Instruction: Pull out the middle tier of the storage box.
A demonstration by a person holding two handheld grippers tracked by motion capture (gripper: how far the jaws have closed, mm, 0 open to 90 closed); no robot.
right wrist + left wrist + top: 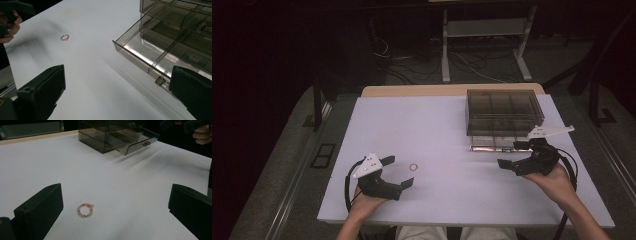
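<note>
Smoky clear plastic makes up the small drawer box (pixel 504 112) at the far right of the table (pixel 432 130), and its bottom drawer (pixel 160 53) stands pulled out toward the person, its divided compartments bare as far as can be seen. That opening reads as a place made ready: the little knob (pixel 159 81) on the drawer front sits just beside the right claw (pixel 514 155), whose jaws stand wide apart with nothing between them, so the pull looks finished and the knob let go.

Out on the bare white sheet, well apart from the box, lies a beaded ring (pixel 85 210) of pale pink beads with a few gold ones, flat and alone. The left claw (pixel 398 172) hovers near it with its jaws spread wide, the ring on the table between and a little ahead of them in the left gripper view, untouched. That placing suggests the ring is the next thing to be picked up and carried to the open drawer.

White covers the table, with a strip of pale wood (pixel 452 90) showing along its far edge. Beyond it the room is dim: grey floor, loose cables (pixel 462 62), and the white legs of a stand (pixel 484 45).
</note>
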